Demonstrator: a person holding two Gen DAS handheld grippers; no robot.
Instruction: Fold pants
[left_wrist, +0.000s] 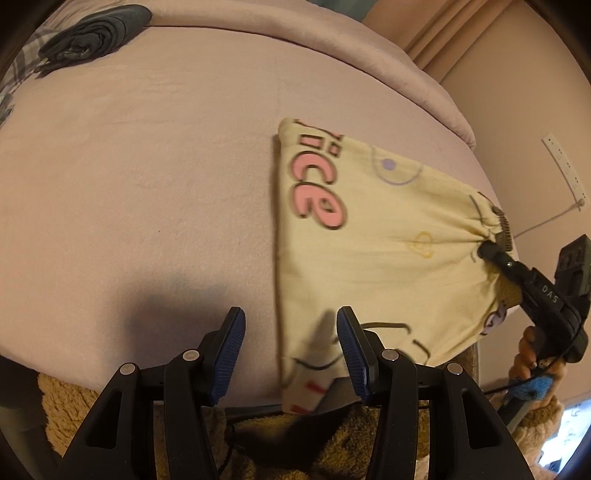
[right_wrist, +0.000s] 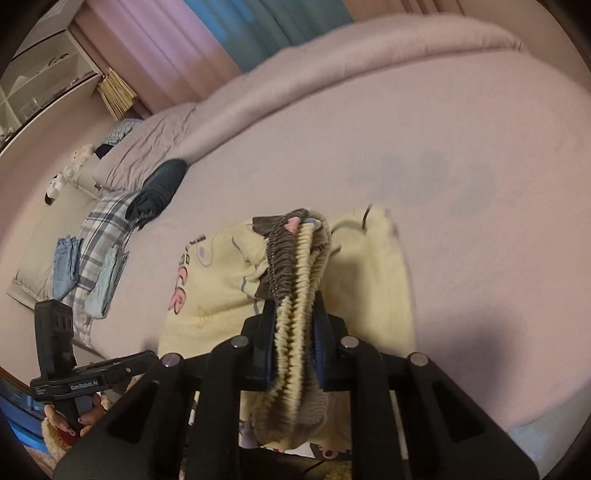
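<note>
The right gripper (right_wrist: 295, 354) was clamped on the bunched waistband (right_wrist: 295, 295) of the pants (left_wrist: 388, 236), its pads pressing the gathered elastic from both sides, several layers stacked together; gripping there made sense to me, since the thick band gave a firm hold and would carry the whole top end at once. From that pinch the yellow cloth fanned out in tight pleats and then lay flat across the bed (left_wrist: 166, 166), near its front edge, with the pink lettering facing up. The left gripper (left_wrist: 291, 347) hung beside it with its fingers apart and nothing between them, poised over the near corner of the fabric, one blue pad above the cloth and the other above bare sheet; I judged it was waiting to take that lower edge so the two could lift and fold together. The pants looked already doubled along their length. Further off, toward the far end of the bed, a dark rolled garment (left_wrist: 92, 37) sat well apart, and near it some blue jeans (right_wrist: 68, 262) lay on a plaid cloth (right_wrist: 103, 229).
</note>
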